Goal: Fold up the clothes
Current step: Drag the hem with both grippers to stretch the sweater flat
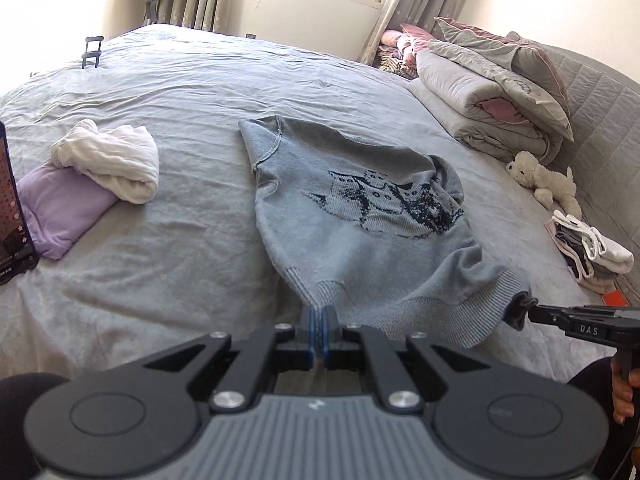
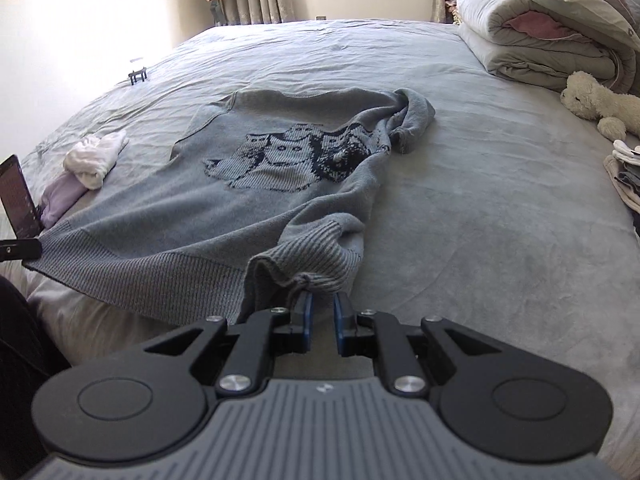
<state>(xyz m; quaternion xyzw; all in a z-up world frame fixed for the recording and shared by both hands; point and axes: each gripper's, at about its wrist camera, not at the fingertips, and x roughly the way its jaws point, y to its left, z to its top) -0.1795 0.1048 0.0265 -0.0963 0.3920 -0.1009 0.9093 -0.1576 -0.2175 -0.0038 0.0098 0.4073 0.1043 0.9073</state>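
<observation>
A grey knitted sweater with a dark owl pattern lies spread on the bed, its ribbed hem nearest me. My left gripper is shut on the left part of the hem. My right gripper is shut on the bunched right corner of the hem of the sweater; its jaws stand a little apart around the fabric. The right gripper also shows in the left wrist view, pinching the hem corner. One sleeve is folded over near the collar.
The grey bed sheet covers the bed. A white and a lilac folded garment lie at left beside a phone. Folded quilts, a plush toy and a small clothes stack lie at right.
</observation>
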